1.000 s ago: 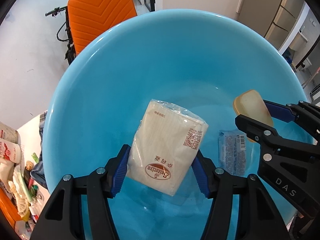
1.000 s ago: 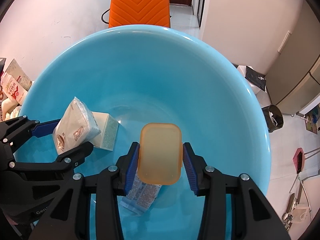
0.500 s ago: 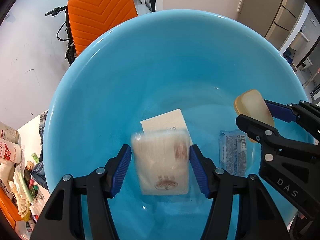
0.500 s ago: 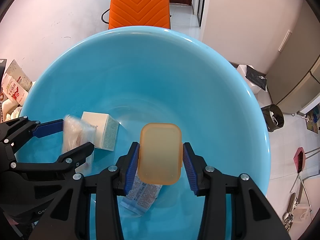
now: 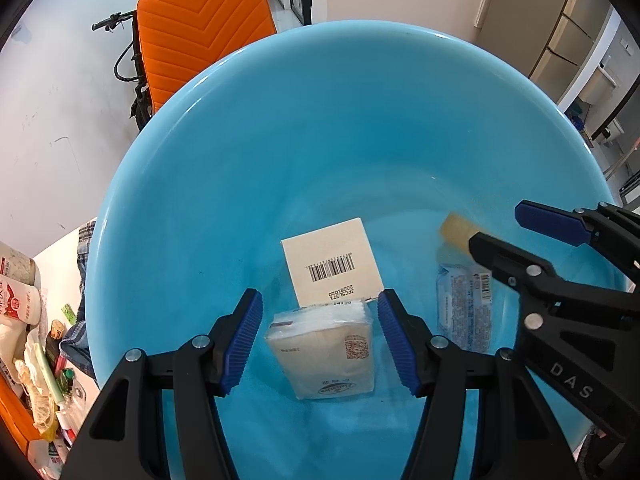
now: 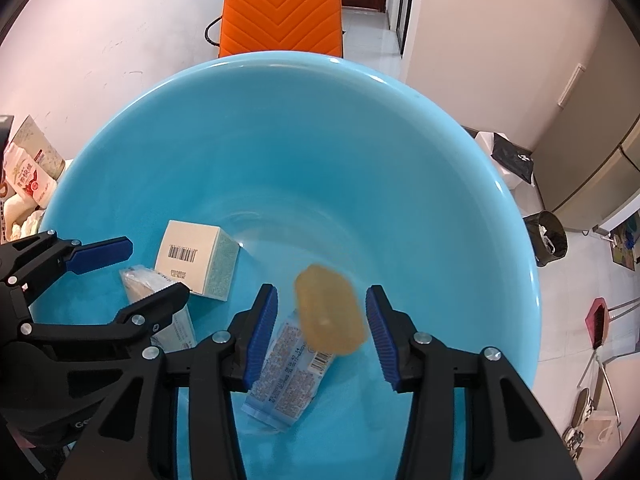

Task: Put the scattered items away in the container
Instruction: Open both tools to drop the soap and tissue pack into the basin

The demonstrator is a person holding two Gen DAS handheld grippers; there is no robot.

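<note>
- Left wrist view: the left gripper (image 5: 320,338) hangs steeply down into the blue basin (image 5: 224,168) with its blue pads apart and nothing pressed between them. The wrapped tissue pack (image 5: 324,354) lies below the gap on the basin floor, clear of both pads, so it looks let go rather than carried.
- The pack rests at the near edge of the floor, its far end against the white barcode box (image 5: 332,264), which sits toward the middle. Dropping from inside the rim would keep things from bouncing out.
- To the right, a clear printed sachet (image 5: 460,300) lies flat on the floor, and the right gripper (image 5: 516,228) reaches in over it.
- Right wrist view: the right gripper's jaws are opening. The amber soap-like bar (image 6: 330,312) is blurred and tilted between the pads, touching neither: it appears to be falling free.
- The bar is above the sachet, near the floor's near edge, so it will likely land on or beside it.
- Outside the basin's left rim stand a few packages (image 6: 30,178), possibly still to be gathered.
</note>
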